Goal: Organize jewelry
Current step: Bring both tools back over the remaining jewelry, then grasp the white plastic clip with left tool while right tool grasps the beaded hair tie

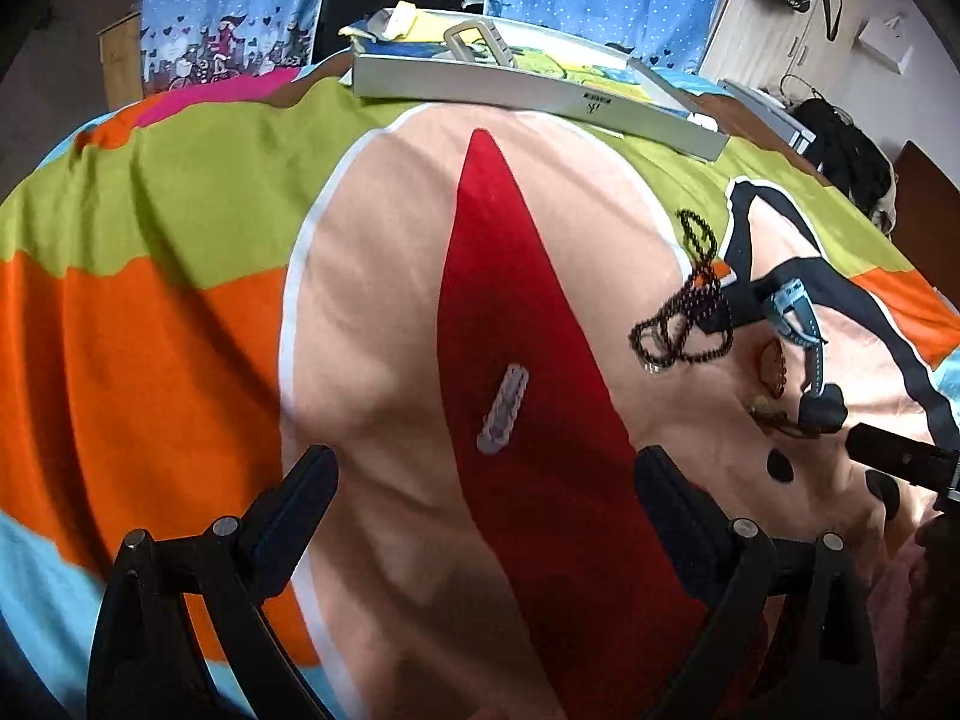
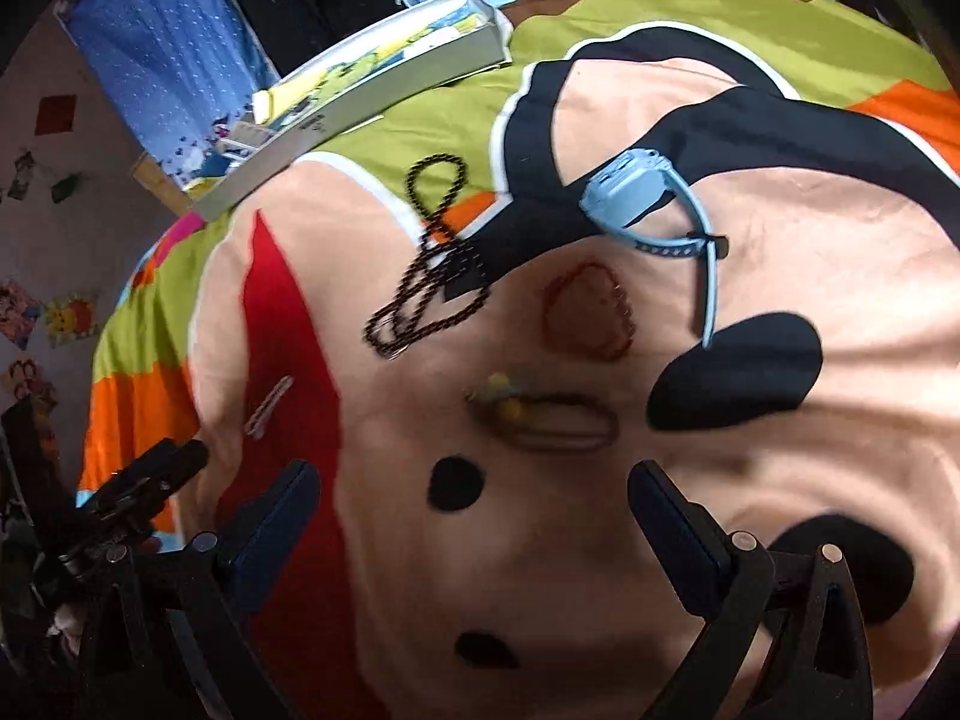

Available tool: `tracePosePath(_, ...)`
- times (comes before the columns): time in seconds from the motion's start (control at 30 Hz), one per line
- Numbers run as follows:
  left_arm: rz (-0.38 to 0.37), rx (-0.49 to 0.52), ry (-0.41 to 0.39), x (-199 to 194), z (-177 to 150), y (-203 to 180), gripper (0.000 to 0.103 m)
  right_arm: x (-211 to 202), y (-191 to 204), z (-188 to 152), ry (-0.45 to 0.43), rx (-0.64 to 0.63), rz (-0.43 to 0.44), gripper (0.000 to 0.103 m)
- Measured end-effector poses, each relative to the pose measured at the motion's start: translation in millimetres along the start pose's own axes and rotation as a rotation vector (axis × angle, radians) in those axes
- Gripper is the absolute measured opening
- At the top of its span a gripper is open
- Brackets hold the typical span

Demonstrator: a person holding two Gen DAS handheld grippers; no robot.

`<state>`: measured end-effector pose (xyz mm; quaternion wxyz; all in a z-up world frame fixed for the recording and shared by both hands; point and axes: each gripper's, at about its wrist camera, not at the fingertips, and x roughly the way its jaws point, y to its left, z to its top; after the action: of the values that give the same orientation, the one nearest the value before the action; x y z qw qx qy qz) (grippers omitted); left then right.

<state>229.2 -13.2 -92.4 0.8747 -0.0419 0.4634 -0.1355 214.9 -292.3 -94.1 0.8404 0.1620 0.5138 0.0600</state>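
The two black fingers of the left gripper (image 1: 480, 504) are spread wide and hold nothing. Just ahead of them, right in the middle, lies the small silver hair clip (image 1: 503, 409) on the red part of the bright cartoon blanket (image 1: 180, 312). Its long side points forward and a bit to the right, so I think the fingers can close across it. The right gripper (image 2: 474, 516) is spread wide too and empty. Ahead of it lies a thin brown cord loop with a yellow bead (image 2: 543, 417), lying sideways. Further ahead are a reddish bead bracelet (image 2: 591, 312), a long dark bead necklace (image 2: 429, 276) to the left, and a light blue plastic watch (image 2: 651, 204) to the right.
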Motion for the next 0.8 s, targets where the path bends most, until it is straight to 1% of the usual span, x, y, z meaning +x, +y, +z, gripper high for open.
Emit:
tracePosePath(0.1, -0.009, 0.019, -0.007, 7.4, 5.8, -1.1, 0.096, 12.6, -8.9, 3.6, 0.013, 0.03, -0.018, 0.103)
tracePosePath(0.27, -0.005, 0.097, 0.018, 30.8, 11.0, -9.5, 0.096, 41.5, -27.5, 5.4, 0.051, 0.119, -0.017, 0.103)
tracePosePath(0.37, -0.024, 0.113, 0.047, 45.2, 11.3, -12.4, 0.093, 51.3, -22.7, 6.9, 0.05, 0.088, -0.048, 0.1)
tracePosePath(0.4, -0.029, 0.12, 0.063, 50.2, 10.9, -13.3, 0.087, 53.6, -19.5, 7.3, 0.047, 0.073, -0.054, 0.097)
tracePosePath(0.43, -0.029, 0.128, 0.075, 55.1, 9.9, -14.2, 0.079, 56.7, -15.2, 7.0, 0.044, 0.053, -0.057, 0.094)
tracePosePath(0.5, -0.021, 0.143, 0.104, 63.8, 7.0, -15.4, 0.07, 61.8, -9.4, 6.7, 0.036, 0.03, -0.049, 0.093)
tracePosePath(0.53, -0.015, 0.152, 0.11, 67.0, 5.4, -16.3, 0.07, 62.8, -7.7, 6.7, 0.027, 0.033, -0.025, 0.089)
tracePosePath(0.6, -0.008, 0.169, 0.102, 68.7, 4.1, -17.4, 0.07, 65.5, -6.1, 8.1, 0.013, 0.045, -0.001, 0.087)
tracePosePath(0.7, -0.023, 0.151, 0.097, 69.5, 6.3, -15.3, 0.07, 67.6, -7.6, 9.9, -0.008, 0.078, 0.013, 0.086)
tracePosePath(0.73, -0.027, 0.134, 0.097, 70.0, 7.2, -12.4, 0.065, 67.5, -8.9, 9.8, -0.014, 0.089, 0.016, 0.085)
tracePosePath(0.77, -0.027, 0.121, 0.096, 70.2, 8.1, -9.5, 0.062, 66.2, -10.8, 8.9, -0.02, 0.1, 0.015, 0.083)
tracePosePath(0.8, -0.028, 0.113, 0.095, 69.1, 8.9, -8.5, 0.057, 65.1, -12.9, 8.6, -0.027, 0.111, 0.012, 0.077)
